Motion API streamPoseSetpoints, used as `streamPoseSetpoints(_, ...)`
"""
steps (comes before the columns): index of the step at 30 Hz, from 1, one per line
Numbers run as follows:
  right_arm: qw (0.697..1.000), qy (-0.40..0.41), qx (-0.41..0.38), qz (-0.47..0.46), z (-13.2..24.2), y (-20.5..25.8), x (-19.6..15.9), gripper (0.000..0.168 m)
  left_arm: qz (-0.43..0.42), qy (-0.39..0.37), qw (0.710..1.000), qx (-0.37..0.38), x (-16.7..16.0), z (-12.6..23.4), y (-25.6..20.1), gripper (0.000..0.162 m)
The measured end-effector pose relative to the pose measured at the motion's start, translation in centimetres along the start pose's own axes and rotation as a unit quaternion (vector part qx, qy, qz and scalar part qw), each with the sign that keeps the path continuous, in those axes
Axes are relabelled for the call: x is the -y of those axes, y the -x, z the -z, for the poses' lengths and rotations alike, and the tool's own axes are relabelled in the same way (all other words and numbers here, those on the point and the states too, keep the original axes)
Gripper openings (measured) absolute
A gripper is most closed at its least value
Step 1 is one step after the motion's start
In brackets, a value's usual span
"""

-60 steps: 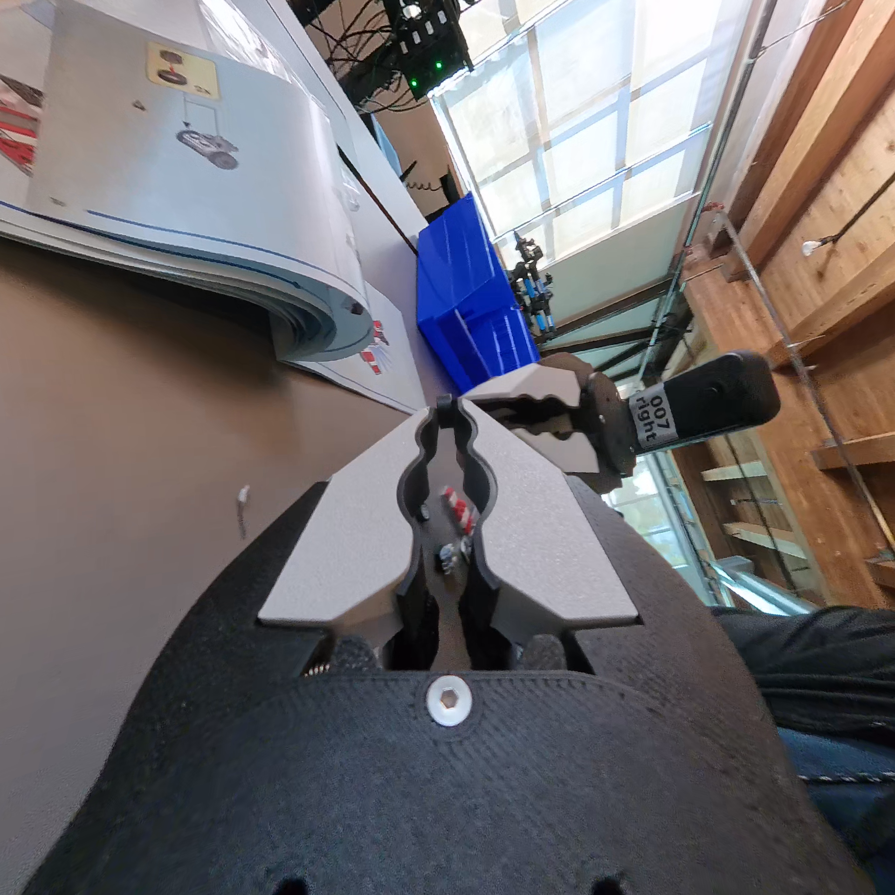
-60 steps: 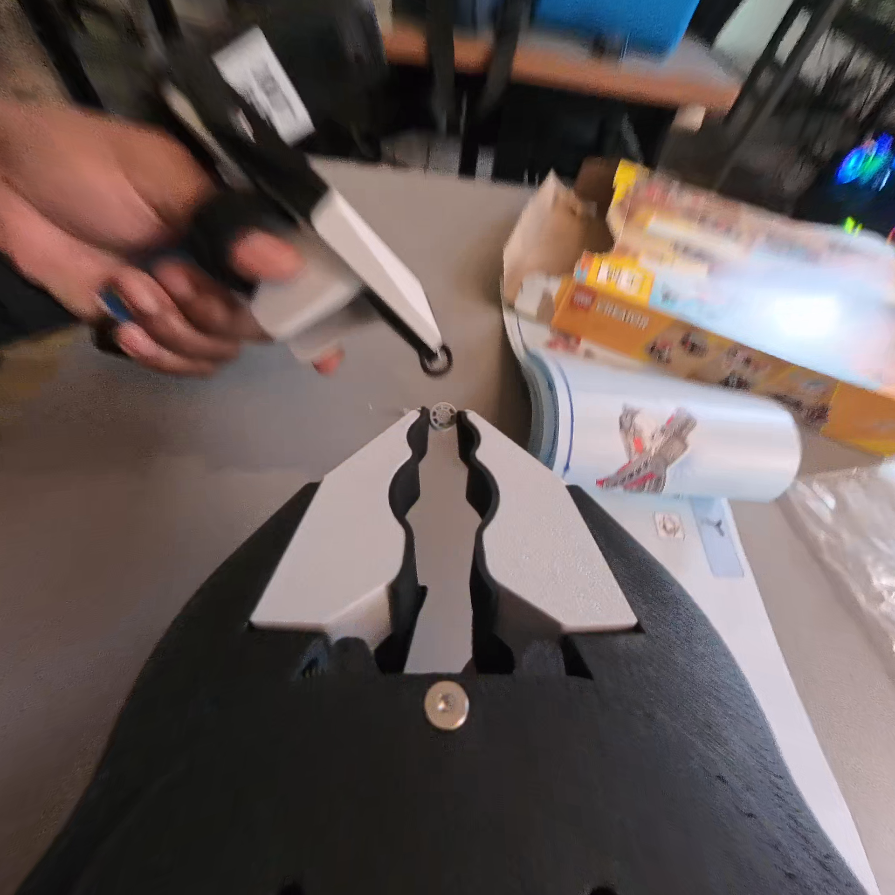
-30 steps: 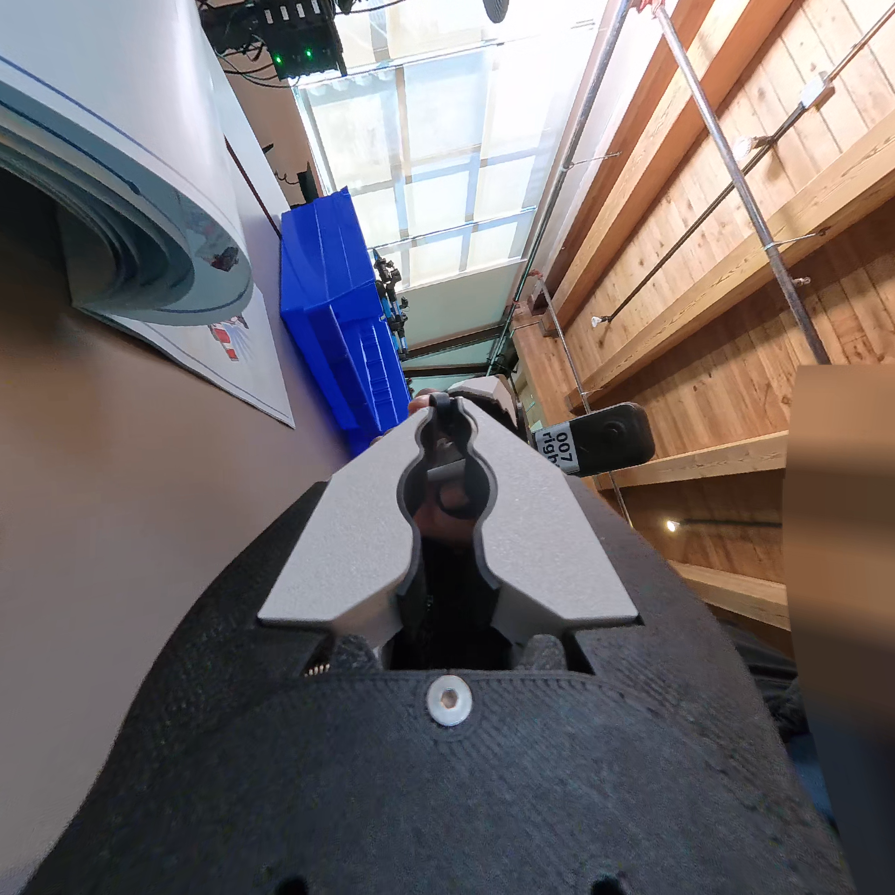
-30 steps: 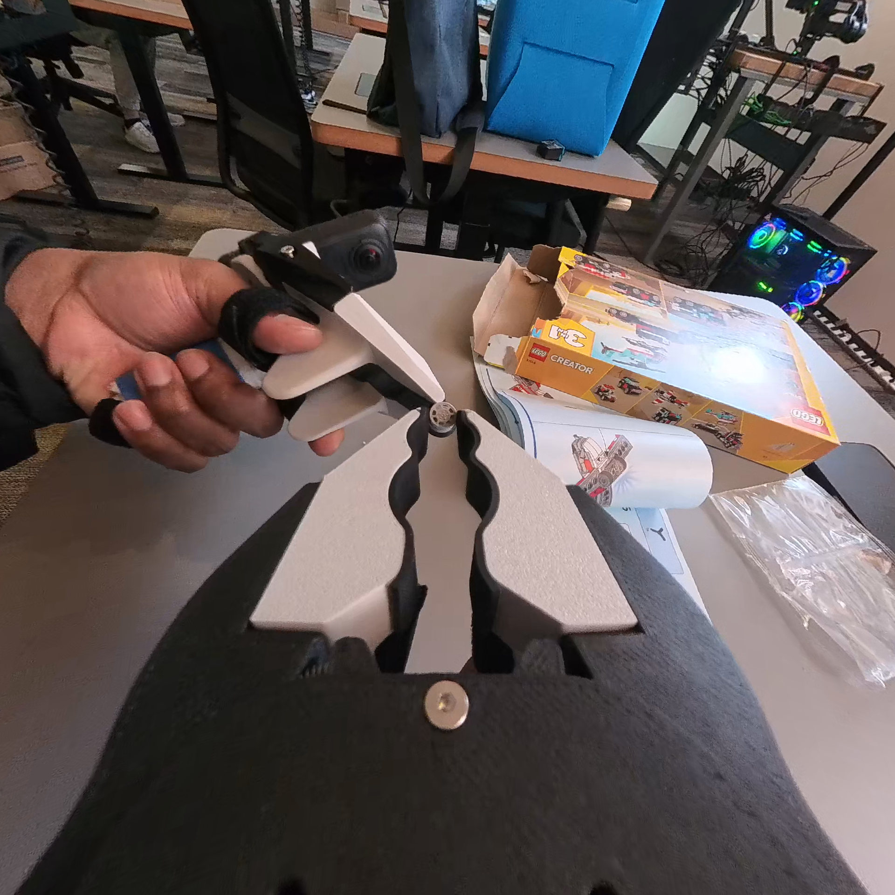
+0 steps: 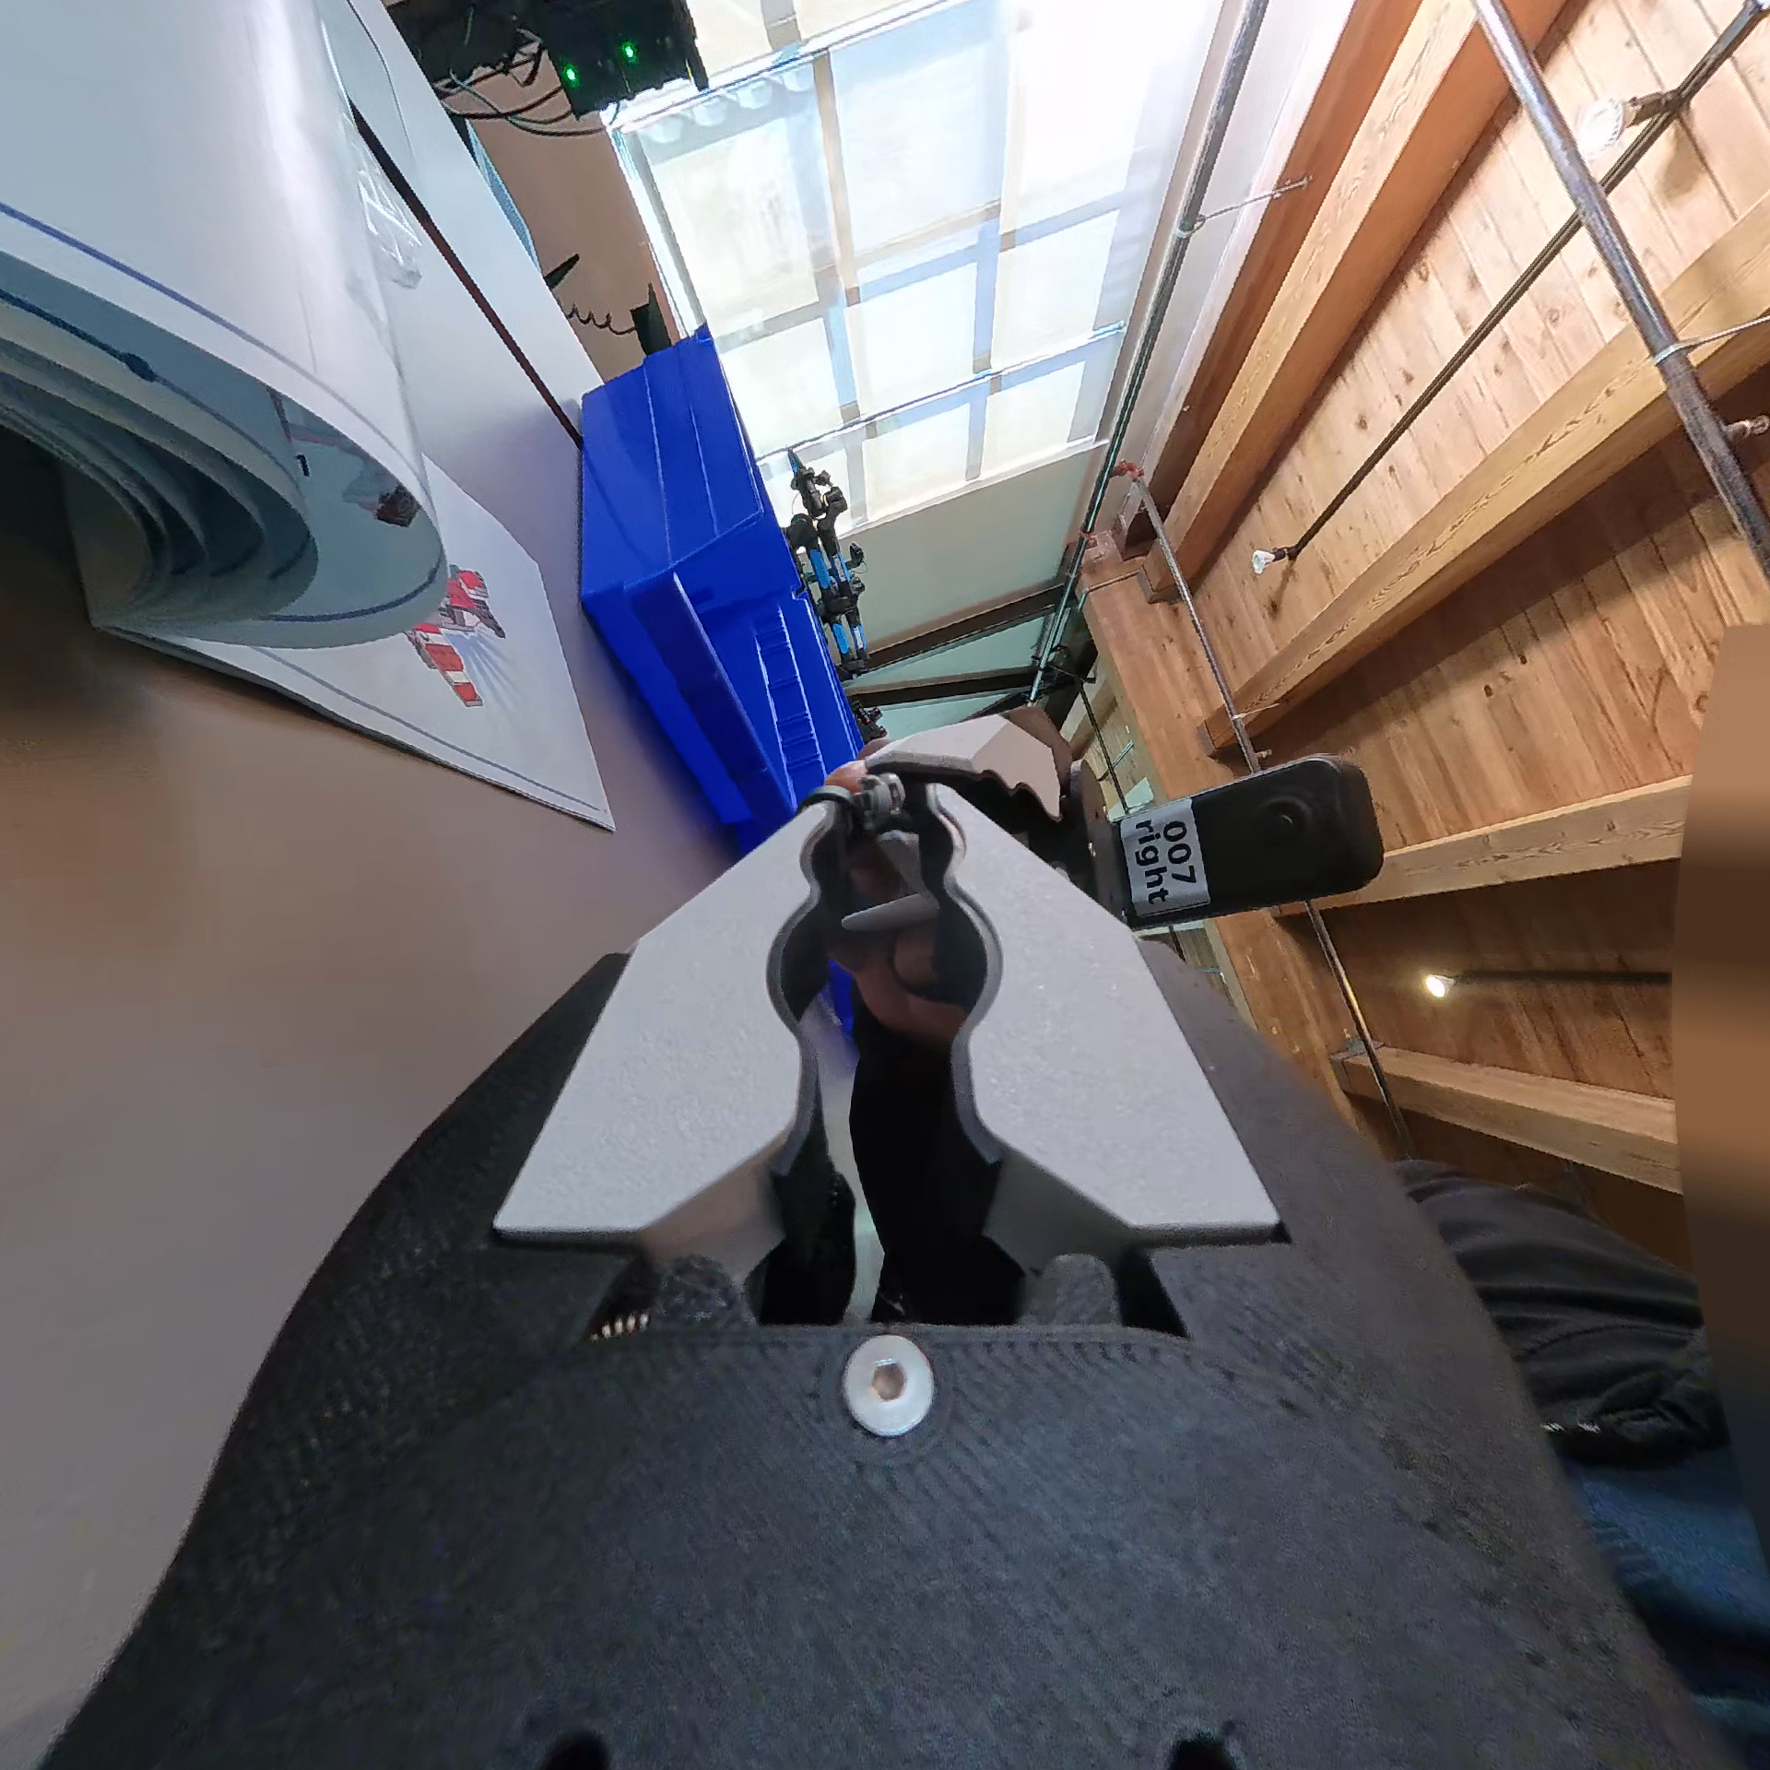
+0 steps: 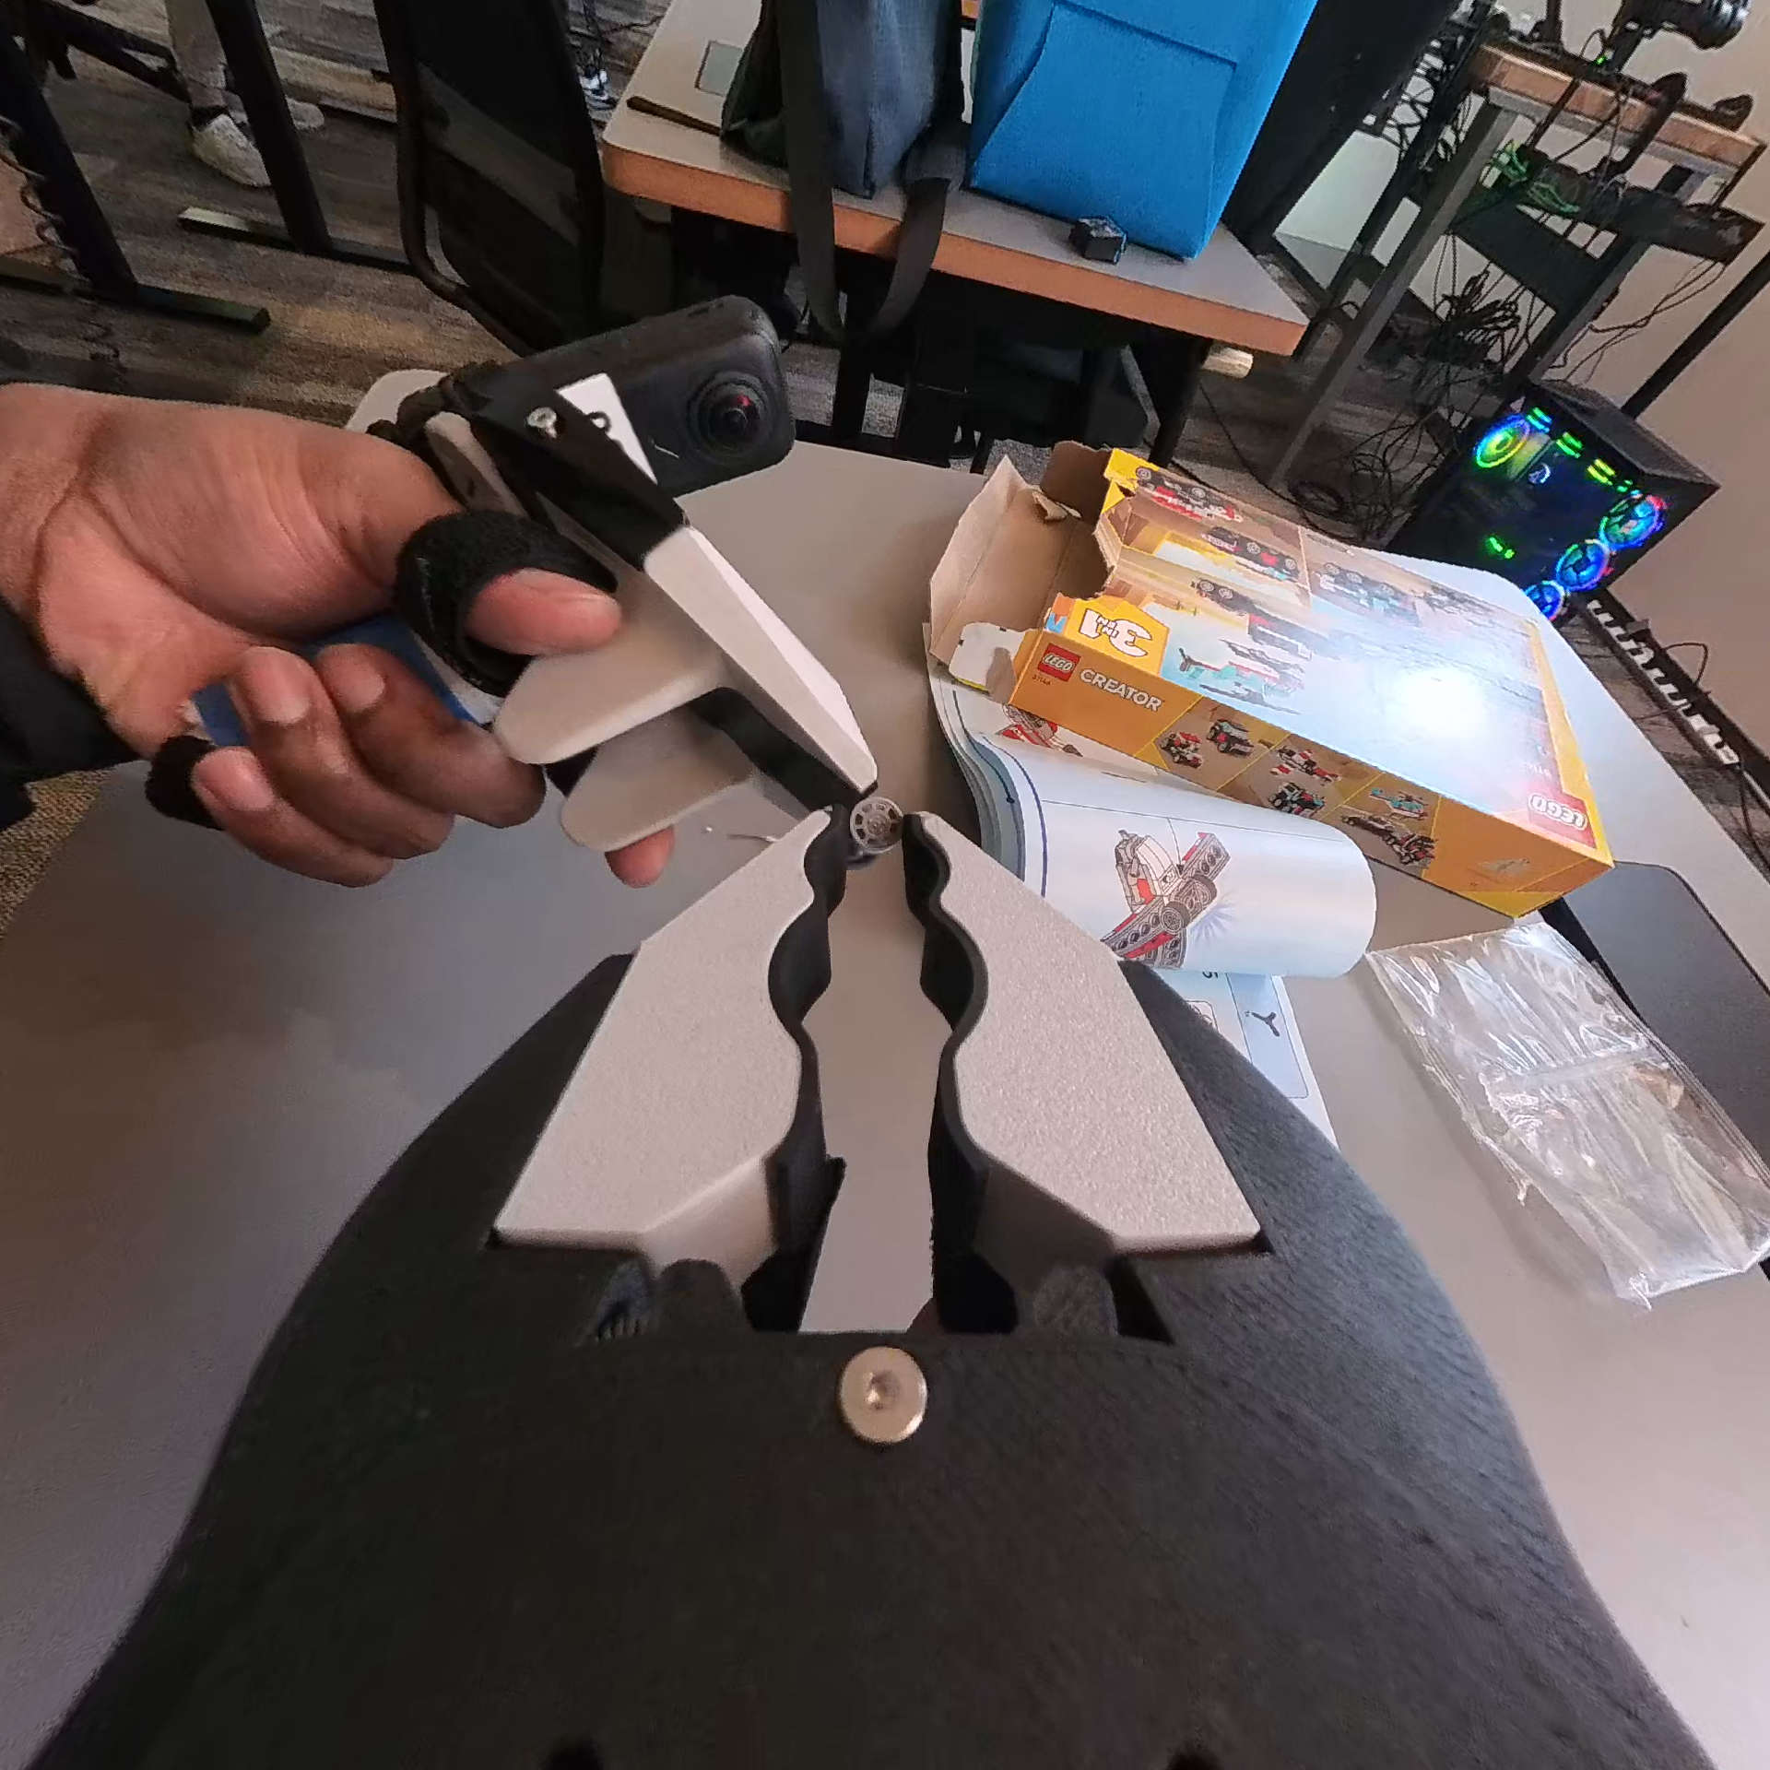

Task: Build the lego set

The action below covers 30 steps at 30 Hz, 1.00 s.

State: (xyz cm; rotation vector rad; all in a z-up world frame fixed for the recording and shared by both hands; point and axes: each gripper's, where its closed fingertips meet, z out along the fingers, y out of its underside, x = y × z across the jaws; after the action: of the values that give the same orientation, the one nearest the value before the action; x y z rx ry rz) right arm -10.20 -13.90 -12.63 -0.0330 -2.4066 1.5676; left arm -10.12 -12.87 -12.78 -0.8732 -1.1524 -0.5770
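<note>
Presently: right hand-held gripper (image 6: 867,826) pinches small grey spoked wheel hub (image 6: 873,822); left hand-held gripper (image 5: 867,800), nearly closed on a thin black tyre ring (image 5: 831,843), meets it there. Press squarely, gently.

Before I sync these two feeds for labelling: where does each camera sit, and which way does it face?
Left wrist view: on the left gripper, rolled sideways, facing the right gripper, blue bin and ceiling beams; own fingers show.
Right wrist view: on the right gripper, facing down over the table, box and booklet; the left hand shows.
Shared: the small grey wheel between both tips.
</note>
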Motion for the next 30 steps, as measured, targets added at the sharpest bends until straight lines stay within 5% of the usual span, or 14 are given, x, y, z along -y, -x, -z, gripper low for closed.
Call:
streamPoseSetpoints(13,1.0,0.001,-0.005,0.024,0.2,0.4,0.5,0.011,0.015,0.002,1.0,-0.018,-0.4,-0.5,-0.4,0.013)
streamPoseSetpoints(24,0.994,-0.073,0.016,-0.077,1.9,-0.2,1.1,0.011,0.036,-0.006,0.998,-0.056,-0.2,-0.6,-1.4,0.008)
streamPoseSetpoints(30,0.997,-0.057,0.011,-0.055,1.7,0.1,0.8,0.011,0.027,0.002,0.998,-0.05,-0.5,-0.9,-1.4,0.011)
